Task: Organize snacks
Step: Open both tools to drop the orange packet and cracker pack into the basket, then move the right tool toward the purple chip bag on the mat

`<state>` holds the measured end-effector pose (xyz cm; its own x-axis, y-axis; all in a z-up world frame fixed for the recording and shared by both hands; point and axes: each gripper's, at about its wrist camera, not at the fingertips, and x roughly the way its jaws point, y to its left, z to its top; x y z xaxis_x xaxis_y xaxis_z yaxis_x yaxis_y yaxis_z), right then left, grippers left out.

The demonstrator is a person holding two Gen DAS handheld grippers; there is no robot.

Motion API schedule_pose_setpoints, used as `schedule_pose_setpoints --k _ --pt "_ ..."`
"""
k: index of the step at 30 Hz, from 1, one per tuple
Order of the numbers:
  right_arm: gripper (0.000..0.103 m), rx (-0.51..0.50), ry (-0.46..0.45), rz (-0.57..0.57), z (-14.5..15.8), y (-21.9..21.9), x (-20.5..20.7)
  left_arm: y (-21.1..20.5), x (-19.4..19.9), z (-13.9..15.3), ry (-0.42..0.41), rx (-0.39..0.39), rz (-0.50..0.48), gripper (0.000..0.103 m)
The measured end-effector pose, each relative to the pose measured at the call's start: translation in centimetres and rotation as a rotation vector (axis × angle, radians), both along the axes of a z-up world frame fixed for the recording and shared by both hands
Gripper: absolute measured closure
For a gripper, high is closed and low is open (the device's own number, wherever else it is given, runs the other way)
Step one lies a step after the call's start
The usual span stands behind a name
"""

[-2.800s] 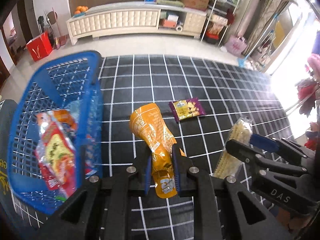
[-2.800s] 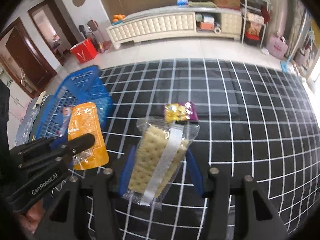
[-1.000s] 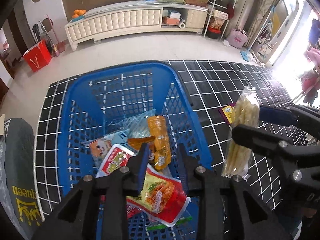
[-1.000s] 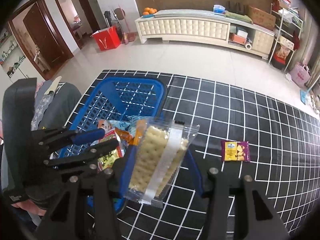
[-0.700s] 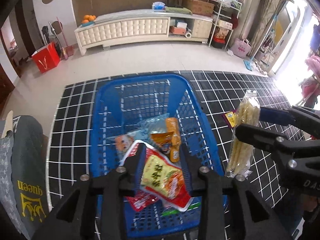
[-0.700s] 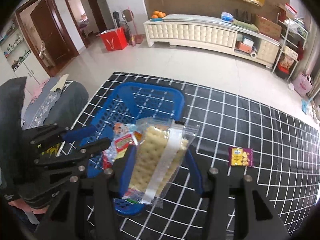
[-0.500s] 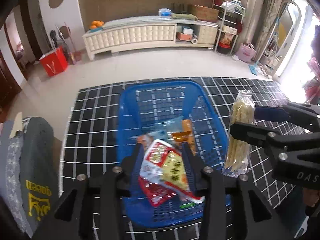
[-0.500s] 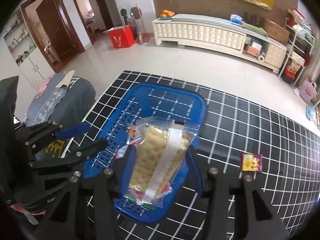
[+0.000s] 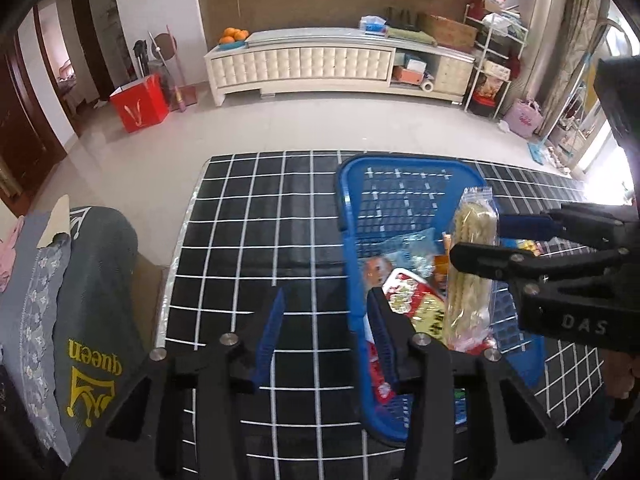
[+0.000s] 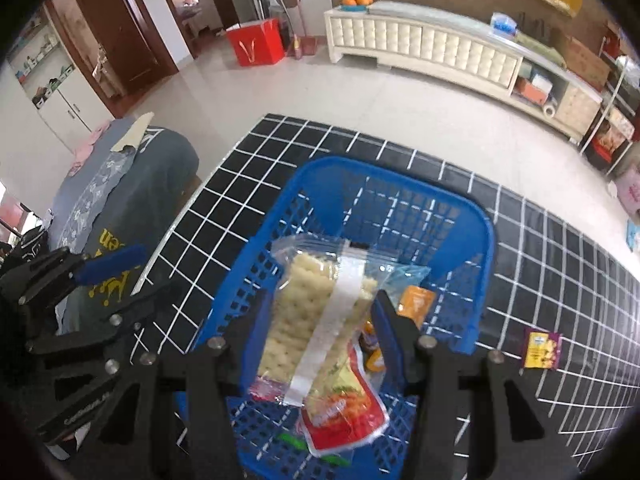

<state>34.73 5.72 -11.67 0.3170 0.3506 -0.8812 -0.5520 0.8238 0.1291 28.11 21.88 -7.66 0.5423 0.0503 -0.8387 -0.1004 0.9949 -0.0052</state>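
Snacks lie in the blue basket (image 10: 476,300) on the checked mat (image 9: 260,248) (a red pouch (image 10: 340,412) topmost, an orange packet (image 10: 416,300) beside it). Right claw (image 10: 320,320) clamps a clear cracker pack (image 10: 316,312) above the basket. Left claw (image 9: 324,328) gapes empty over the mat, left of the basket. One purple packet (image 10: 542,350) lies apart on the mat

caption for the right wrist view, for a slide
Right gripper holds a clear cracker pack above the blue basket of snacks on a checked mat.
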Motion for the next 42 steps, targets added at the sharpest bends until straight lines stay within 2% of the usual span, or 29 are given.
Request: schedule_pose_setpoints --k 4,12,13,16,17,30,42 --pt "0.048 -0.043 -0.018 0.015 -1.2 1.4 1.0 0.7 0.8 -0.4 0.002 -0.015 0.010 0.062" --pt "0.047 -0.074 0.032 0.032 -3.7 2.0 2.4 1.2 2.4 -1.8 0.025 0.004 0.022 0.062" --pt "0.044 -0.061 0.047 0.035 -4.0 1.9 2.4 1.3 2.4 -1.8 0.021 0.000 0.029 0.062" --pt "0.023 -0.020 0.074 0.025 -4.2 1.3 2.5 1.5 2.4 -2.0 0.029 -0.009 0.036 0.062" --pt "0.021 -0.014 0.070 0.016 -4.1 1.1 2.5 1.5 2.3 -2.0 0.031 -0.005 0.038 0.062" --pt "0.021 0.023 -0.026 -0.016 1.8 -2.3 -0.8 -0.1 -0.3 0.3 -0.013 -0.011 0.032 0.062" --pt "0.021 0.062 -0.112 -0.091 6.9 -9.0 -5.4 -5.6 -3.9 4.9 -0.090 0.023 -0.033 0.061"
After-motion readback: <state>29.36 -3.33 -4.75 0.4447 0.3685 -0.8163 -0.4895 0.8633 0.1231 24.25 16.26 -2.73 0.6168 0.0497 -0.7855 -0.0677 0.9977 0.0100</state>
